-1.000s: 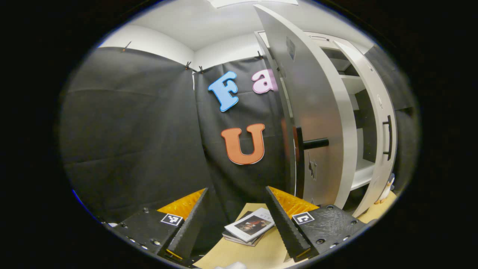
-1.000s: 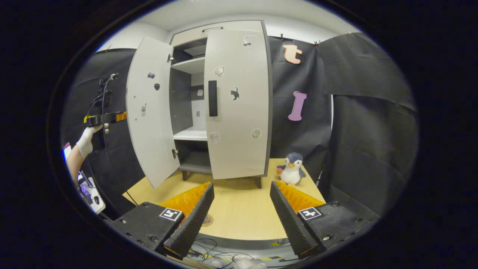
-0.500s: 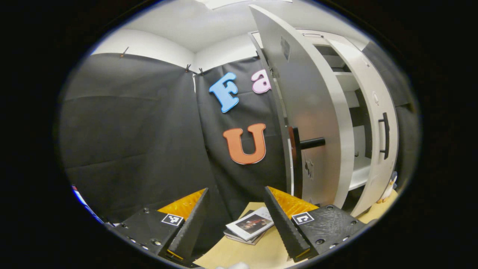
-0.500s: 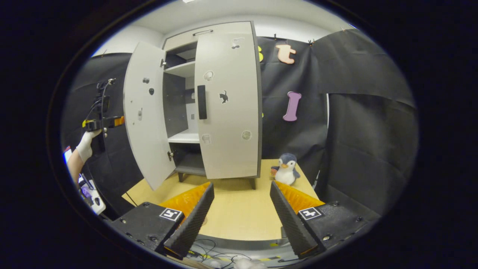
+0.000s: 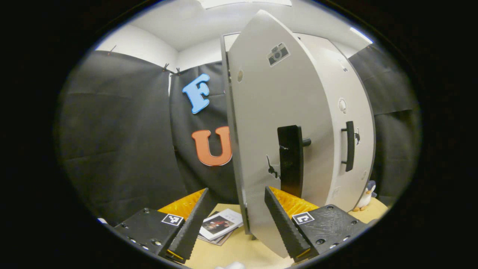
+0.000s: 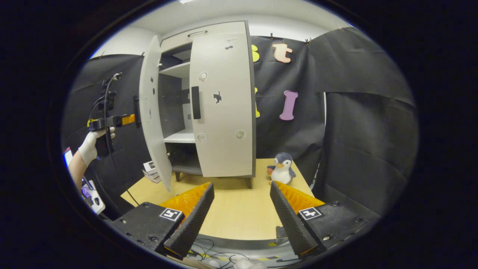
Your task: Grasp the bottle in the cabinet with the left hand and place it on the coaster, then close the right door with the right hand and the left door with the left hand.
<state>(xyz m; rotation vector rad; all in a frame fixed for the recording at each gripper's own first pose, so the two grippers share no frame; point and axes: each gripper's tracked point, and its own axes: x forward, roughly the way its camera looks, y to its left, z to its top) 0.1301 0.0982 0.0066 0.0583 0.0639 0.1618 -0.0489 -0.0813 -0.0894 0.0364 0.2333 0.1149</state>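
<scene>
A: Left door (image 5: 272, 123) standing tall, swung partway out, black handle (image 5: 290, 160) vertical just past the left tongs (image 5: 235, 220)?

B: Yep. Right door (image 6: 222, 104) flat on the cabinet (image 6: 175, 112). Both tongs spread, gripping nothing; right tongs (image 6: 241, 216) low over the wooden desk (image 6: 239, 220), penguin (image 6: 282, 168) near black cloth.

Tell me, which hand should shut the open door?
Probably the left. The left gripper is right beside the open left door, by its handle. The right gripper hangs far back over the table.
</scene>
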